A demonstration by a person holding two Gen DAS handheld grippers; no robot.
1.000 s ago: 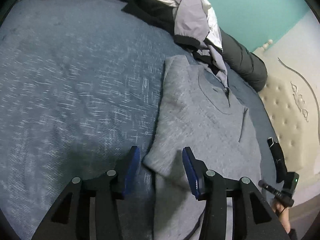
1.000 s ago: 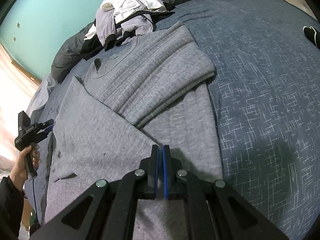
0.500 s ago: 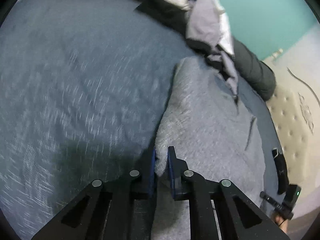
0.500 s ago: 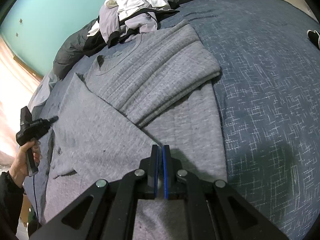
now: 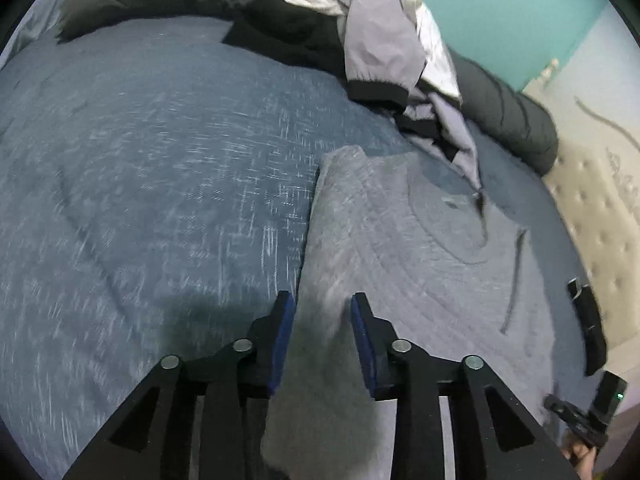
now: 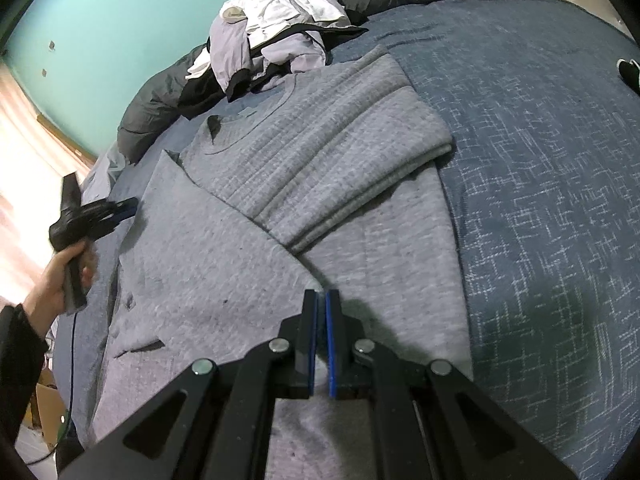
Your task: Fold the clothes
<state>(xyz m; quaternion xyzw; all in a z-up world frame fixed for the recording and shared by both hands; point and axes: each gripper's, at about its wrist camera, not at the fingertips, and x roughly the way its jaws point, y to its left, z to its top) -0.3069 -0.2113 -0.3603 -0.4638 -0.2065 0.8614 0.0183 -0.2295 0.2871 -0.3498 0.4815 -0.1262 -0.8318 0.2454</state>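
The left tool [image 5: 322,306] is seen released, its blue-padded fingers spread apart over the near left edge of the grey sweater [image 5: 400,248]. The right tool [image 6: 321,300] is clenched, its pads pressed nearly together; whether a fold of the knit is caught between them cannot be told. The sweater is spread flat on the bed [image 6: 540,160], covered in a blue quilt with a pale crosshatch weave. It is a ribbed, quilted knit with a round neckline, and one sleeve is folded across the chest into a thick, layered band. At the left of the right wrist view a hand [image 6: 60,276] is seen gripping the handle of the other black tool. Beyond the collar a heap of clothes [image 6: 276,24] is piled, white and lilac with black cuffs, touching the neckline. Behind it a dark puffy duvet [image 5: 516,120] is rolled along the far edge. A tufted cream headboard [image 5: 596,200] and a teal wall [image 6: 120,20] are seen farthest off.
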